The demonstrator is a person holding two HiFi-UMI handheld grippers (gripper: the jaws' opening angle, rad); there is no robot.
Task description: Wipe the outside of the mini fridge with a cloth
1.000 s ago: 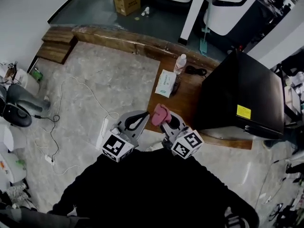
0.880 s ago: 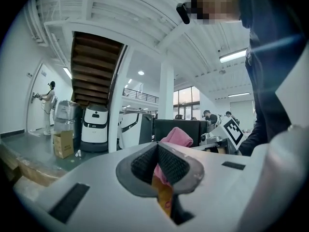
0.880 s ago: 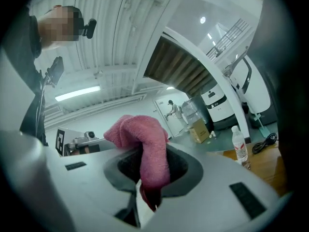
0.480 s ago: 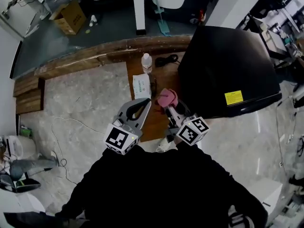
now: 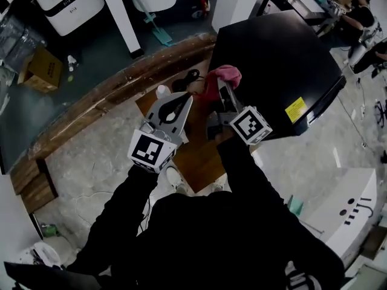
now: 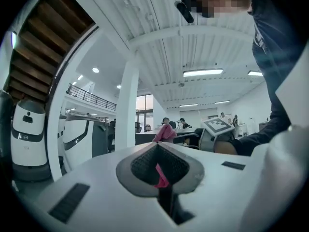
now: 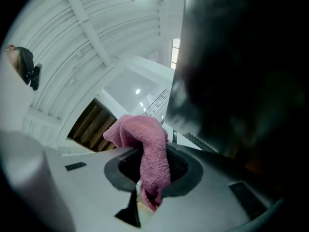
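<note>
Mini fridge (image 5: 278, 59) edges: the left vertical corner faces the person; the near-right top edge runs down to a corner above pale floor (image 5: 338, 156); the top is a broad flat plane
Open room: bare floor lies right of the fridge; a white cabinet (image 5: 347, 204) stands well apart at lower right; on the left a bottle (image 5: 163, 91) and a black cable (image 5: 191, 77) sit on the wooden board (image 5: 196, 159), near the fridge's corner; a long wooden curb (image 5: 103, 98) closes off the far left
Fridge look: black, boxy, slightly glossy; a yellow sticker (image 5: 294, 109) sits near the front top edge
Cloth (image 5: 225, 75): pink terry, bunched, one end drooping over the jaws; it overlaps the fridge's left corner in the head view; contact cannot be told
Right hand-held gripper (image 5: 224, 89): clamped on the cloth, raised just beside the fridge's left side; its own view is half filled by the dark wall
Left hand-held gripper (image 5: 186, 100): jaws together, a thin pink sliver (image 6: 161, 178) in the seam; it hangs left of the cloth, apart from the fridge
</note>
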